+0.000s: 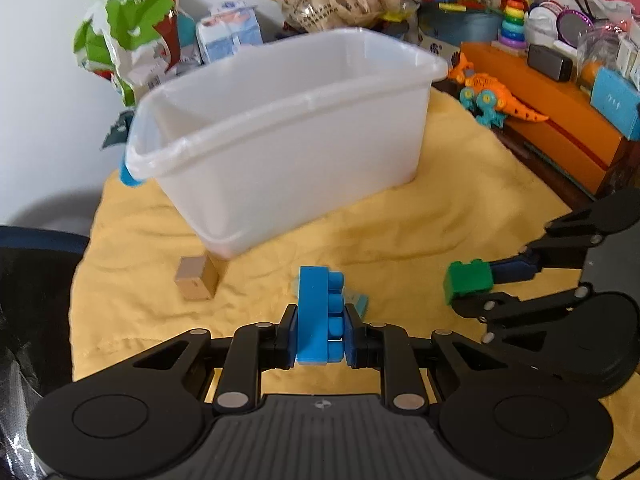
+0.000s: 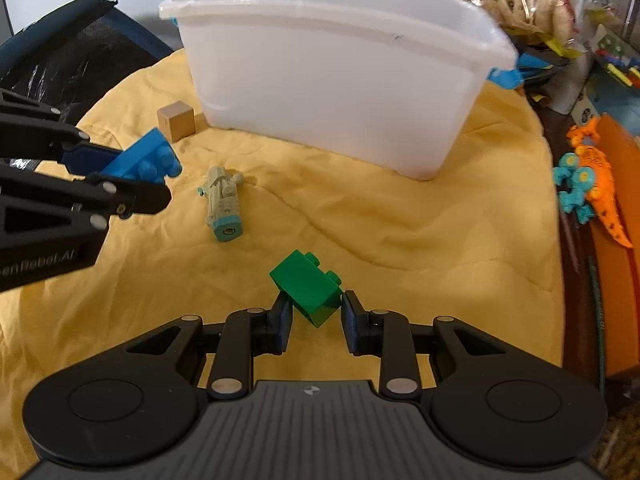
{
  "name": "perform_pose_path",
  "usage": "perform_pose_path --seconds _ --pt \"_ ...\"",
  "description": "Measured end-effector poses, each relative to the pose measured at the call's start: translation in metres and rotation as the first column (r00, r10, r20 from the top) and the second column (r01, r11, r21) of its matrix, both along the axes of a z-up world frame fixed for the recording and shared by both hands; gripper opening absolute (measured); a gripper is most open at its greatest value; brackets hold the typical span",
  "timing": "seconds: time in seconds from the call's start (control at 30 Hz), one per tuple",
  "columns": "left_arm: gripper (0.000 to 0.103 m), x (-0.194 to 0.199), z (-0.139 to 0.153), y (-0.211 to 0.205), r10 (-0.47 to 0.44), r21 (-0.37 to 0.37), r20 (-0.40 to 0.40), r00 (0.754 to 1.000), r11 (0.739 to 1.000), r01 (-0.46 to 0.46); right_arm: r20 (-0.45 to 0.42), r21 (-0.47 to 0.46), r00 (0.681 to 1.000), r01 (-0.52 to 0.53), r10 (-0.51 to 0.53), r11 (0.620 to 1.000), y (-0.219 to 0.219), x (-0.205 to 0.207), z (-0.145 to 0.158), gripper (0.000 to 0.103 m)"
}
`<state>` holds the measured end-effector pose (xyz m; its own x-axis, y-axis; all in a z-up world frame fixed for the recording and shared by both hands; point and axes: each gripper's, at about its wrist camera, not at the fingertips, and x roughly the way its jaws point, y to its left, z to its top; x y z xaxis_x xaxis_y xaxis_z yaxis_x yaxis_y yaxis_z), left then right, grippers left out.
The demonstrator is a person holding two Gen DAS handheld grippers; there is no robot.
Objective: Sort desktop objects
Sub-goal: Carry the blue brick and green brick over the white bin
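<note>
Clamped between the pads of the left gripper (image 1: 320, 330) is a blue building brick (image 1: 318, 316), standing on edge with its studs facing the right-hand finger; the jaws are drawn in about as tight as they go and the brick is lifted off the yellow cloth (image 1: 400, 220). Over on the right, the right gripper (image 2: 316, 312) has a green building brick (image 2: 306, 286) tilted between its pads, held at its corners, jaws nearly closed around it and clear of the cloth as well. Ahead of both sits a translucent white plastic bin (image 1: 280, 128) on the cloth, and nothing can be seen inside it. Near its front corner rests a small wooden cube (image 1: 197, 278). A pale grey-green toy piece with a teal end (image 2: 223, 204) lies on the cloth between the two grippers. To the right, off the cloth, an orange toy dinosaur (image 1: 492, 92) stands beside an orange box (image 1: 560, 120).
</note>
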<state>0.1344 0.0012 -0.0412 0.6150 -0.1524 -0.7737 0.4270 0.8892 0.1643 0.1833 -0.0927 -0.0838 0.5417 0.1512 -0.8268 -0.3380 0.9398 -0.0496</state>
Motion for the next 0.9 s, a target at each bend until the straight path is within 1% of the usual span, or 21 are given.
perform_pose_path --seconds 0.17,0.3,0.4,0.57,0.9 --pt "0.025 -0.002 0.021 0.000 0.010 -0.004 0.054 0.999 1.000 -0.010 0.051 -0.006 0.999 -0.006 0.006 1.000 0.003 -0.004 0.022 0.030" --pt "0.025 -0.001 0.039 0.002 0.032 -0.037 0.067 0.997 0.999 -0.029 0.083 0.002 0.996 -0.039 0.038 0.999 0.008 -0.004 0.039 0.030" --pt "0.025 -0.002 0.052 0.001 0.035 -0.033 0.109 0.993 0.999 -0.031 0.109 -0.003 0.993 -0.050 0.050 0.999 0.013 -0.003 0.048 0.030" --pt "0.025 0.004 0.073 0.002 0.047 -0.040 0.151 0.987 0.998 -0.042 0.152 0.001 0.987 -0.053 0.052 0.999 0.013 -0.005 0.067 0.030" --pt "0.025 0.031 0.107 0.003 0.074 -0.041 0.216 0.974 0.997 -0.066 0.236 0.014 0.971 -0.042 0.038 0.999 0.011 0.020 0.106 0.030"
